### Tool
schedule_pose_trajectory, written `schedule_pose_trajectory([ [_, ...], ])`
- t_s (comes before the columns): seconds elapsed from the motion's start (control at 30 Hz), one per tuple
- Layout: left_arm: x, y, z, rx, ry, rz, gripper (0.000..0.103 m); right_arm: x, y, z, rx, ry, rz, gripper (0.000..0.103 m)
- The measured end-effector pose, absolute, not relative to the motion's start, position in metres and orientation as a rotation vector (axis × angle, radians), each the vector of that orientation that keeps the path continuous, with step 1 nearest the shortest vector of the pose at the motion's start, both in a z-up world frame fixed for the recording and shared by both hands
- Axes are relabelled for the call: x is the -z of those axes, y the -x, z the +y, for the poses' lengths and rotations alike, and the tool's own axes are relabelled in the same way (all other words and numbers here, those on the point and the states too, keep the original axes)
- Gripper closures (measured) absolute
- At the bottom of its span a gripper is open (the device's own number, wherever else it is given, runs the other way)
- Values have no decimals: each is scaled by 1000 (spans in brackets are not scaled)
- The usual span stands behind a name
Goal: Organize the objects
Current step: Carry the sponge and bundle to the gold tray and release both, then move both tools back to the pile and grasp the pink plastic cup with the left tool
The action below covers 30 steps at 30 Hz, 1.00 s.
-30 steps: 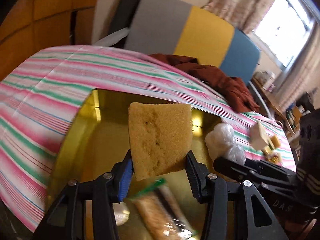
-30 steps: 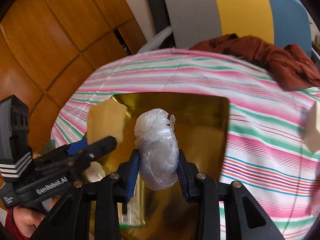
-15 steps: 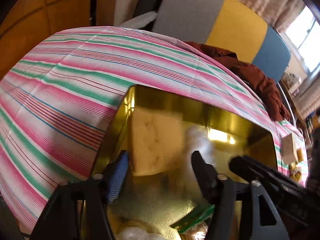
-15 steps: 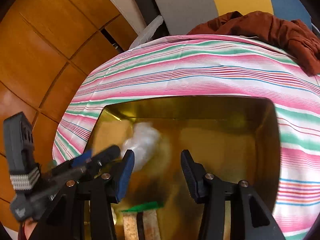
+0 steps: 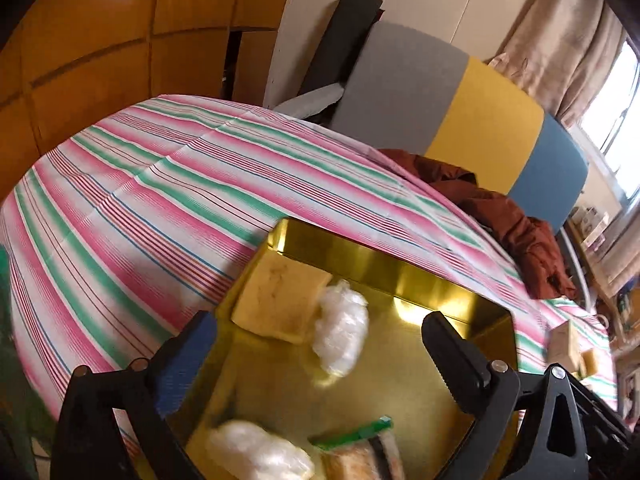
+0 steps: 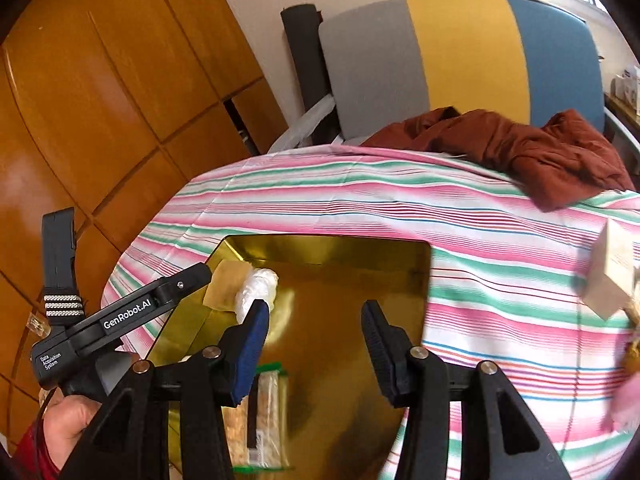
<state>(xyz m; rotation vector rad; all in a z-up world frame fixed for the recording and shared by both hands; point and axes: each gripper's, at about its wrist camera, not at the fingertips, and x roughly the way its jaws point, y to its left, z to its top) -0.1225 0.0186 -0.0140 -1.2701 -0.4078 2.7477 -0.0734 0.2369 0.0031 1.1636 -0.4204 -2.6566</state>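
While the gold tray (image 5: pixel 404 276) lies on the striped bench (image 5: pixel 132 200), the yellow sponge (image 5: pixel 280 300) rests flat in its far left corner with the clear plastic bundle (image 5: pixel 340 328) touching it. The left hand-held gripper (image 5: pixel 320 364) has just been opening and stands wide, nothing between its jaws. The right hand-held gripper (image 6: pixel 314 344) hangs open and empty over the tray. A second plastic bundle (image 5: pixel 260 456) and a green-edged packet (image 6: pixel 264 412) are cut off at the frame's lower edge and blurred; a beige box (image 6: pixel 612 276) is smeared at the right margin.
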Motion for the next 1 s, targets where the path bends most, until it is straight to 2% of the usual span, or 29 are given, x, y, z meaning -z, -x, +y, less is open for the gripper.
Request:
schedule_pose_trajectory([
  [0.2, 8, 101, 44, -2659, 1245, -455, 0, -8, 39, 265, 2742, -1148, -389, 55],
  [0.37, 8, 87, 80, -2586, 1212, -289, 0, -5, 7, 295, 2831, -1144, -354, 55],
  [0.73, 2, 41, 142, -2445, 1154, -250, 0, 29, -53, 365, 2905, -1248, -488, 55],
  [1.0, -1, 8, 179, -2336, 1114, -142, 0, 46, -101, 439, 3088, -1213, -633, 55],
])
